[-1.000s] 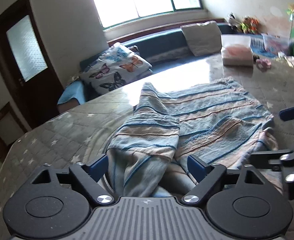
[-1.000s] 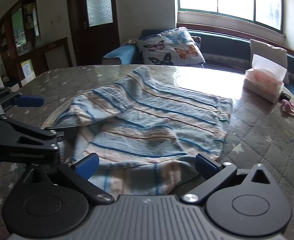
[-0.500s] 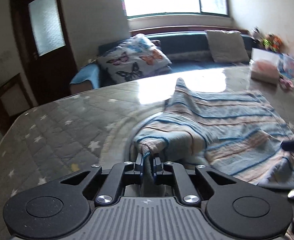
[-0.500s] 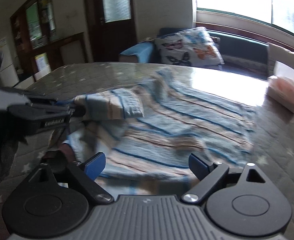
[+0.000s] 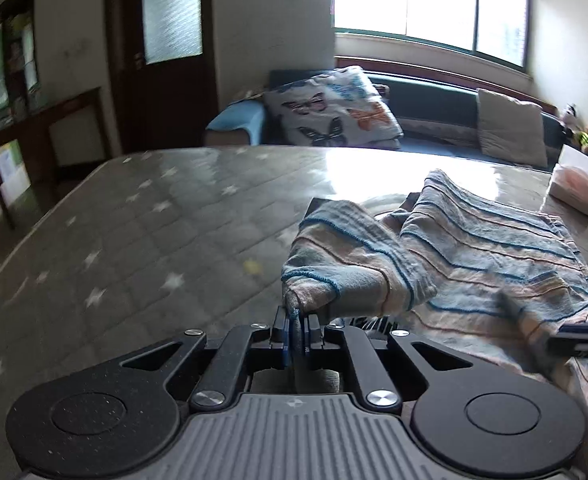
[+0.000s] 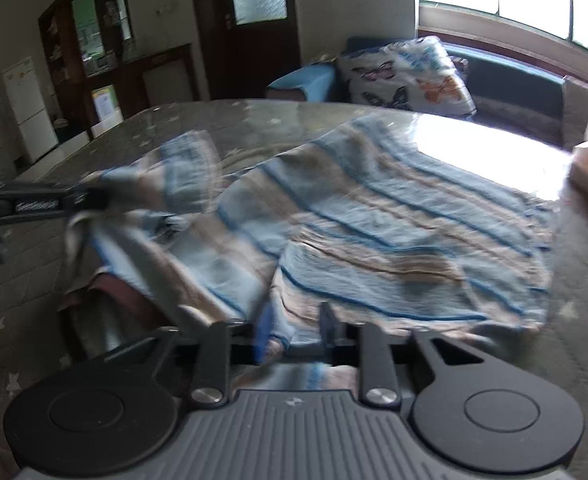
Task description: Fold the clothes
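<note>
A blue, tan and white striped garment [image 5: 473,248] lies spread on the quilted star-pattern table [image 5: 134,240]. My left gripper [image 5: 295,320] is shut on the cuff of its sleeve [image 5: 345,252], which is lifted and folded back over the body. In the right wrist view the left gripper [image 6: 34,204] holds that sleeve at the left. My right gripper [image 6: 295,328] sits at the garment's [image 6: 373,232] near hem. Its jaws are narrowed around the cloth edge with a gap still showing. The frame is motion-blurred. The right gripper [image 5: 573,336] also shows at the left wrist view's right edge.
A tissue box [image 5: 573,188] stands on the table's far right. Beyond the table is a sofa with a butterfly pillow [image 5: 333,112] under a window. A dark door and cabinets stand at the left. Bare table [image 6: 34,300] stretches left of the garment.
My left gripper closed on the sleeve cuff and pulled it back to the left. My right gripper's jaws went from wide open to narrow at the near hem.
</note>
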The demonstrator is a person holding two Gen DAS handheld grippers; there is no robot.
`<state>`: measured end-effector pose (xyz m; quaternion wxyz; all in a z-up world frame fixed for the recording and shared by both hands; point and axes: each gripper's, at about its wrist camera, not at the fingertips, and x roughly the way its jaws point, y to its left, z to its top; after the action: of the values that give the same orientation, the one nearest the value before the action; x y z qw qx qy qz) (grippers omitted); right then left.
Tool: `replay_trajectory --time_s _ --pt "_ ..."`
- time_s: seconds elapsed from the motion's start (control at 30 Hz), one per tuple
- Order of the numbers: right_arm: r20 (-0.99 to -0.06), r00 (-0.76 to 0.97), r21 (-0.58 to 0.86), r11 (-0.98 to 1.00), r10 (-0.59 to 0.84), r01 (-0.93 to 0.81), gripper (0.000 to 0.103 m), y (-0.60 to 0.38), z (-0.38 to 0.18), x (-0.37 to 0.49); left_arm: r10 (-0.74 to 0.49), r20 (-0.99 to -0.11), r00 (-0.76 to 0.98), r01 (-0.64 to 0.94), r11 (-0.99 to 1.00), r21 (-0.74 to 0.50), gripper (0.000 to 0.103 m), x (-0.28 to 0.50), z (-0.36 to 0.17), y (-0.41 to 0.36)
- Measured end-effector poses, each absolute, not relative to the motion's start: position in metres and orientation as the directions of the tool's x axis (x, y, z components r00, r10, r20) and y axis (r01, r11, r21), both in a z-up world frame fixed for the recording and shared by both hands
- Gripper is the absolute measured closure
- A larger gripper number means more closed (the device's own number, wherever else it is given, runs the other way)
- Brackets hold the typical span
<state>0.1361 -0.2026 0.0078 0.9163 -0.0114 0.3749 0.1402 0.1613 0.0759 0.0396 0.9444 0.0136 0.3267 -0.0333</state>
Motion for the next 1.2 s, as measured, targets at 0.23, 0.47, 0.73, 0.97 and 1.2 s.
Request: replay_trajectory --time_s 0.23,0.47,0.73,0.97,1.2 --pt "-0.647 0.742 0.082 0.984 0.174 -0.159 0.101 -0.246 0.022 0.105 -0.024 -0.64 0.768 -0.001 0.999 -0.039 0.096 0.113 0.044 0.103" --pt "-0.657 0.737 0.085 0.987 0.159 -0.137 0.095 -0.271 0.032 0.079 0.004 -0.657 0.754 -0.014 1.0 -0.011 0.096 0.078 0.042 0.111" --pt "-0.641 0.718 0.093 0.956 0.272 -0.279 0.066 -0.225 0.032 0.102 0.041 -0.654 0.756 -0.032 0.999 0.026 0.066 0.066 0.042 0.113" --pt "-0.681 0.666 0.061 0.93 0.304 -0.363 0.046 -0.172 0.015 0.141 0.007 -0.615 0.788 0.043 0.997 0.067 0.051 0.07 0.046 0.1" --pt "-0.724 0.633 0.04 0.933 0.275 -0.359 0.046 -0.152 -0.007 0.177 -0.031 -0.578 0.815 0.117 0.987 0.111 0.047 0.074 0.05 0.087"
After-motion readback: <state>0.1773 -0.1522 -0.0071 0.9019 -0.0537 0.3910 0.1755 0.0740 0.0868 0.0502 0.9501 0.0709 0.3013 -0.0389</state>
